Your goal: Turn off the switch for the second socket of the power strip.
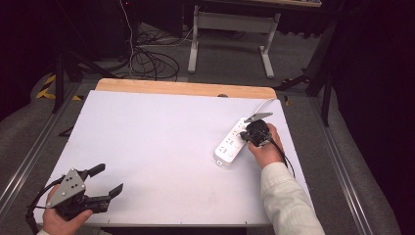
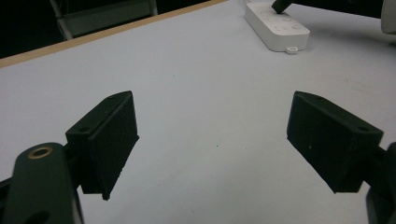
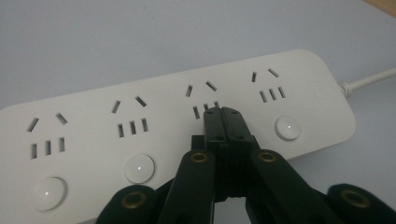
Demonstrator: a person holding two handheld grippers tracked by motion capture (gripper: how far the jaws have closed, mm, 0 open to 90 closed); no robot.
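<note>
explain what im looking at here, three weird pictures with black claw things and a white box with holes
A person sits at a table holding a hand-operated gripper in each hand. The high view looks down from above; the other two come from cameras riding on the grippers, looking along their black jaws.

The white box is a power strip with four sets of sockets, each with a round button, and a white cord leading off.

The left gripper rests near the table's front corner, jaws wide apart, holding nothing. The right gripper has its jaws closed together, tip down on the strip by the third set of sockets, about where that set's button should be. It grips nothing.
</note>
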